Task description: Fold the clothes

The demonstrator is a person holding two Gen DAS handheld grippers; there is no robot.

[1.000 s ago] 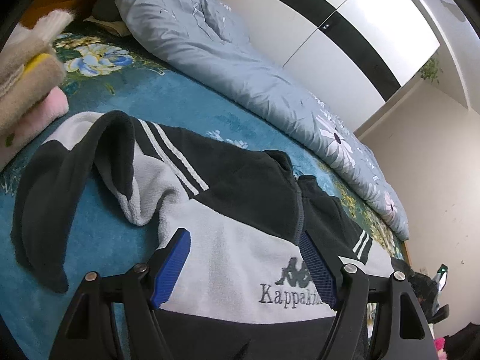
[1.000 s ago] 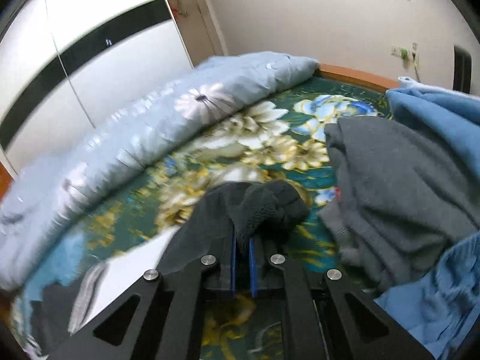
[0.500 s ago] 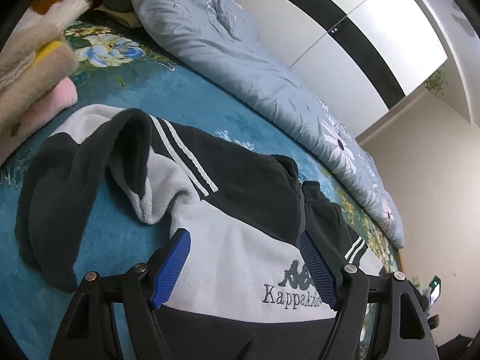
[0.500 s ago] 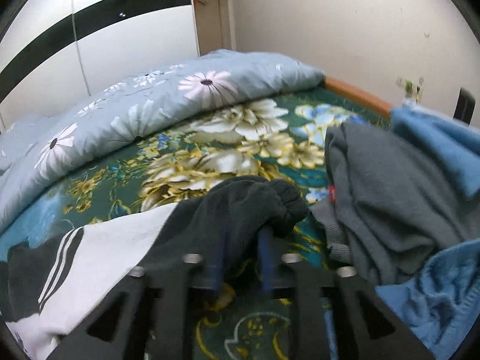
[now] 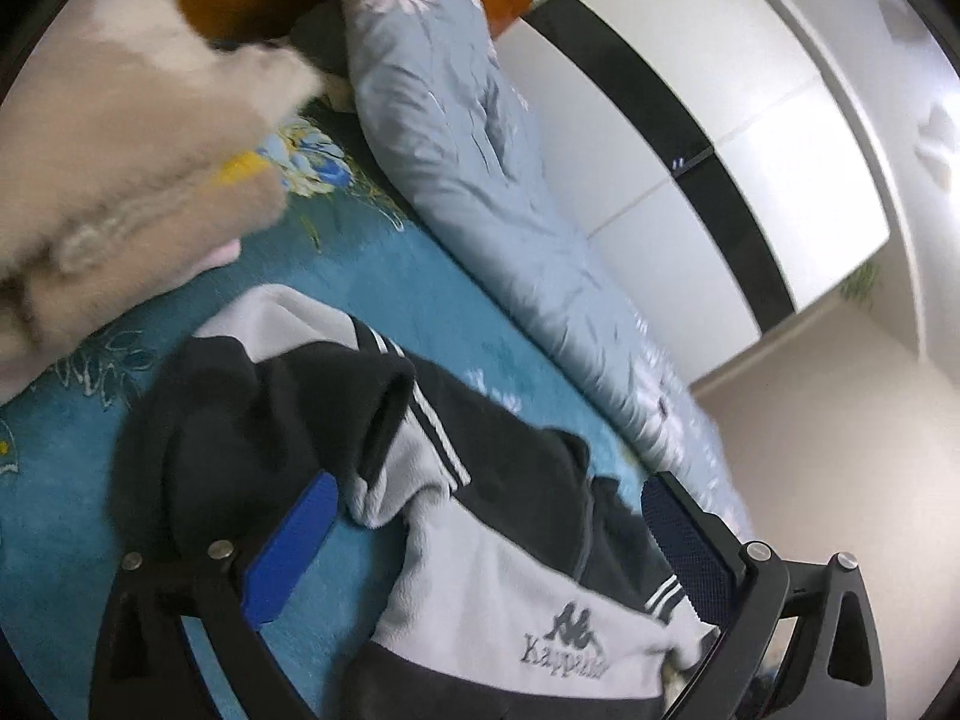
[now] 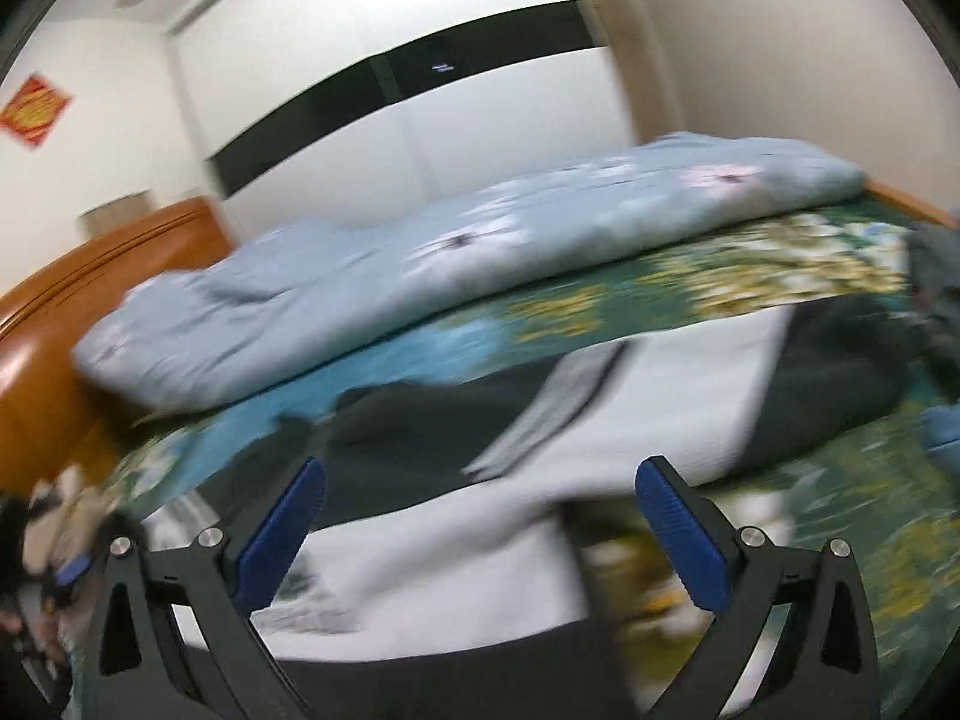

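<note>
The left gripper (image 5: 486,516) has just spread its jaws wide and grips nothing; the black-and-grey sweatshirt (image 5: 480,588) lies flat on the teal floral bedspread (image 5: 420,276) under and ahead of it, its folded black sleeve (image 5: 252,432) ahead-left; bare bedspread lies beyond, bounded by the rolled blue quilt (image 5: 480,180); the right gripper (image 6: 480,504), blurred, has likewise just opened, empty, above the sweatshirt's hem.
</note>
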